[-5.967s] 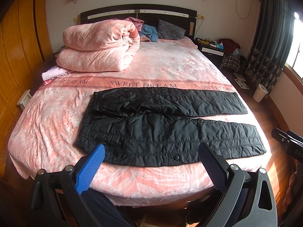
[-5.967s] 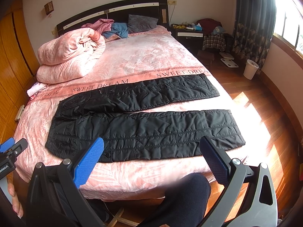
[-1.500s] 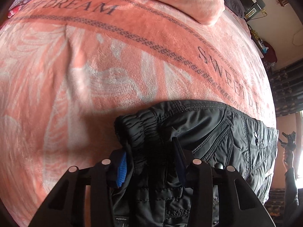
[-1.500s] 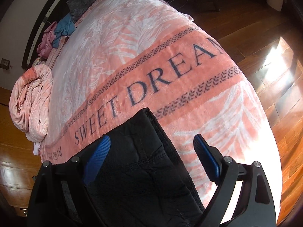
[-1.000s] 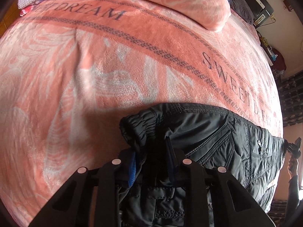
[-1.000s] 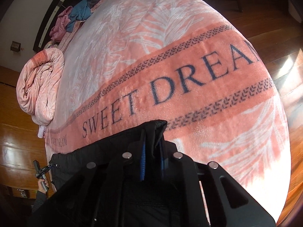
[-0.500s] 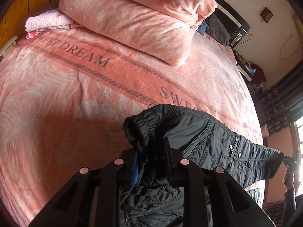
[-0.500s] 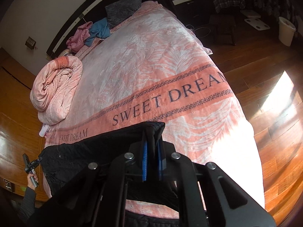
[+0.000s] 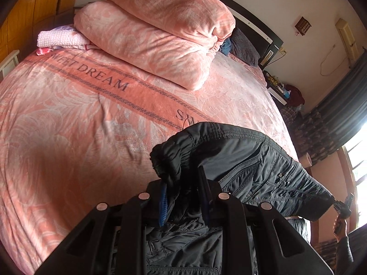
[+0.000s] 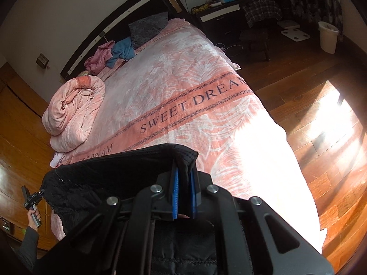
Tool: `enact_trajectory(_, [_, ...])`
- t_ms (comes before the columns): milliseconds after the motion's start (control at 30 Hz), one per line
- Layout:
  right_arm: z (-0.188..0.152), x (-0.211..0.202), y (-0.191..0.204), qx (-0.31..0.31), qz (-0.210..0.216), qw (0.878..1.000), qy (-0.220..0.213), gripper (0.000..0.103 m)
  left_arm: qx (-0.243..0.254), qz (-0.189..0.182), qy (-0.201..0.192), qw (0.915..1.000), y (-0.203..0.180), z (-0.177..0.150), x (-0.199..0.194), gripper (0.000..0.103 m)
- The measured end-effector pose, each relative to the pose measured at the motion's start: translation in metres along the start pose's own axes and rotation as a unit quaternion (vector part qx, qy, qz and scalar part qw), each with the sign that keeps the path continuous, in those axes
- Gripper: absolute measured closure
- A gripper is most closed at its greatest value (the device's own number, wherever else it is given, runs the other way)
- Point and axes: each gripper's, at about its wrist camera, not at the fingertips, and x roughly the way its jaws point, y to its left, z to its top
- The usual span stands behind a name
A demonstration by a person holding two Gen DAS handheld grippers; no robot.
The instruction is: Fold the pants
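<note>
Where the elasticated waistband bunches, the left gripper (image 9: 183, 197) pinches the black quilted nylon pants (image 9: 247, 167); the right gripper (image 10: 184, 194) pinches the hem end. The pants hang lifted above the bed (image 9: 68, 119), long axis strung from gripper to gripper. Bed: plush pink blanket lettered "SWEET DREAM", rolled pink duvet (image 9: 160, 34). Floor (image 10: 321, 96): glossy wood.

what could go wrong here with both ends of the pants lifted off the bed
The left hand-held gripper pinches only a bunched corner of the waistband, so the thick pants may slip out. The right hand-held gripper holds a thin hem edge. The sagging middle could land creased on the bed.
</note>
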Motion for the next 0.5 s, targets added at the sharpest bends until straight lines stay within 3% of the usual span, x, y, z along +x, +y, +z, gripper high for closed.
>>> enact_trajectory(500, [-0.066,-0.039,-0.004,0.016,0.006,1.0,-0.026,0.095,-0.001,0.0,0.001,1.0,0.016,-0.049,-0.025,0.08])
